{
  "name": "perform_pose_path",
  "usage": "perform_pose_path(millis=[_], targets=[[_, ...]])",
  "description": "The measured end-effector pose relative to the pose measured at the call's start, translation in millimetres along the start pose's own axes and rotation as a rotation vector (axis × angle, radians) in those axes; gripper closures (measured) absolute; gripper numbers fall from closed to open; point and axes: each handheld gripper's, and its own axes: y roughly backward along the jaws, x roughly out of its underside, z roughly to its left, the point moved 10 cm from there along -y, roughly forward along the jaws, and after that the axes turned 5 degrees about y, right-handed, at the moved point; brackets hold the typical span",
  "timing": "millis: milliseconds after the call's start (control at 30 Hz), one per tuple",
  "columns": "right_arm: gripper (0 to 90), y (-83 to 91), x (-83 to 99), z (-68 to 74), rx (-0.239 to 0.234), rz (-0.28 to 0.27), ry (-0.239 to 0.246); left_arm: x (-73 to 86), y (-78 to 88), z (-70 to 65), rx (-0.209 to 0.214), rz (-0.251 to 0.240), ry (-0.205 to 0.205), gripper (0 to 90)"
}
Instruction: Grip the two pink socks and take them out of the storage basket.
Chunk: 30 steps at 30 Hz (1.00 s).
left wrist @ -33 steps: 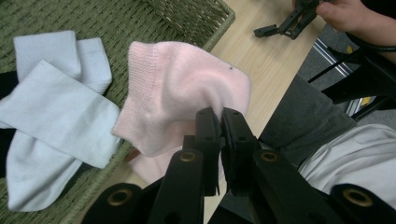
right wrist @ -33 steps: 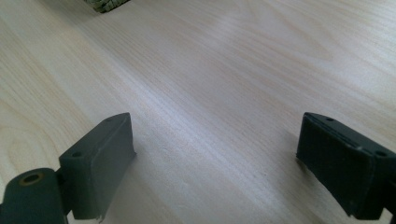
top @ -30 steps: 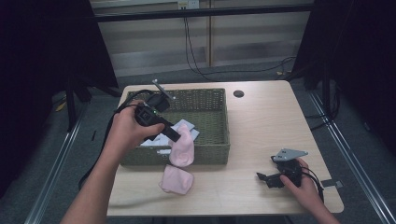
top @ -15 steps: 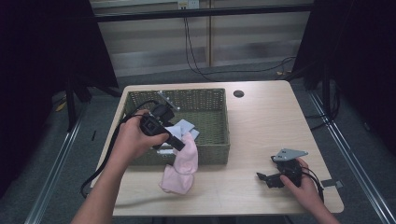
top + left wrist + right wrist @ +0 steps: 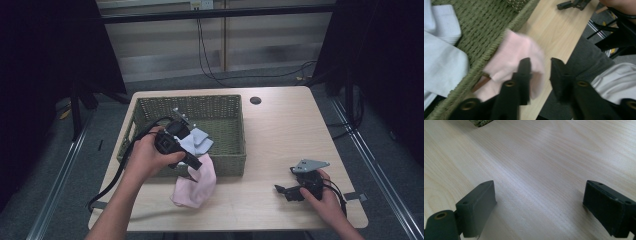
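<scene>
Jaws of the left gripper (image 5: 537, 68) just parted off soft pink knit cloth (image 5: 519, 53) beside woven basket (image 5: 494, 22).

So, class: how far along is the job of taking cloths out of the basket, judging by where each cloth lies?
Done: the pink cloth is out of the green basket, draped against its front wall onto the table. In hand: the left gripper has just been opening; the cloth hangs beside one jaw. Left: pale blue cloths remain inside. The right gripper rests open on the table.
</scene>
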Motion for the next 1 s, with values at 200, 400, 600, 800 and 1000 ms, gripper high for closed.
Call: perform_pose_path(millis=[200, 400, 600, 800, 1000], targets=[[10.2, -0.1, 0.0, 0.3, -0.001, 0.002, -0.003, 6.8, -2.4, 11.8, -0.066, -0.008, -0.017, 52.3], [10.2, -0.2, -0.1, 0.1, -0.001, 0.001, -0.001, 13.1, -4.4, 21.3, -0.097, -0.023, -0.022, 46.0], [10.2, -0.2, -0.1, 0.2, -0.001, 0.002, -0.003, 23.9, -8.9, 31.0, -0.118, -0.025, -0.019, 43.2], [10.2, -0.2, -0.1, 0.2, -0.001, 0.002, -0.003, 39.6, -16.4, 43.3, -0.141, -0.021, -0.001, 40.6], [10.2, -0.2, -0.1, 0.3, -0.001, 0.002, -0.003, 51.8, -24.1, 54.0, -0.152, -0.035, 0.016, 39.3]])
